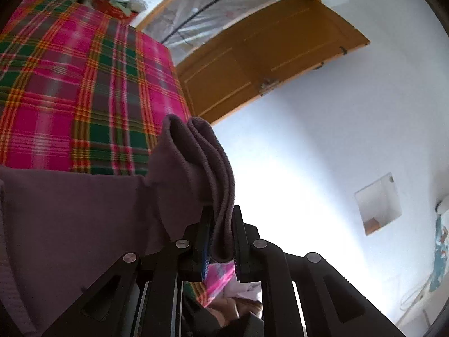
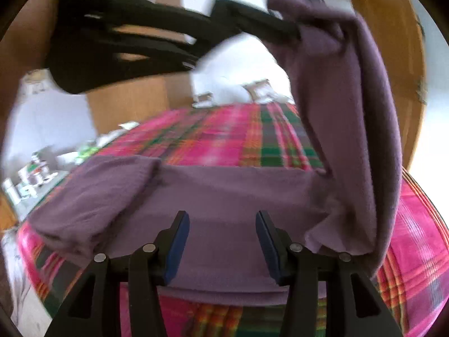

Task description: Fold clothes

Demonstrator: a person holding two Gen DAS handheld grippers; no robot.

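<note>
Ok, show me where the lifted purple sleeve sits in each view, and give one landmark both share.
Left wrist: sleeve at centre, pinched in the left tool, rising above it.
Right wrist: sleeve hangs down the right side from the left tool at top.
Shared landmark: the plaid blanket under the garment.

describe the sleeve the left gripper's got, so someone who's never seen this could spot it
A bed covered by a pink, green and orange plaid blanket fills the scene, with a purple fleece garment spread across its near side. The garment's sleeve on the right of the right wrist view rises off the bed, its cuff pinched in the left gripper. The other sleeve lies folded flat on the body.
</note>
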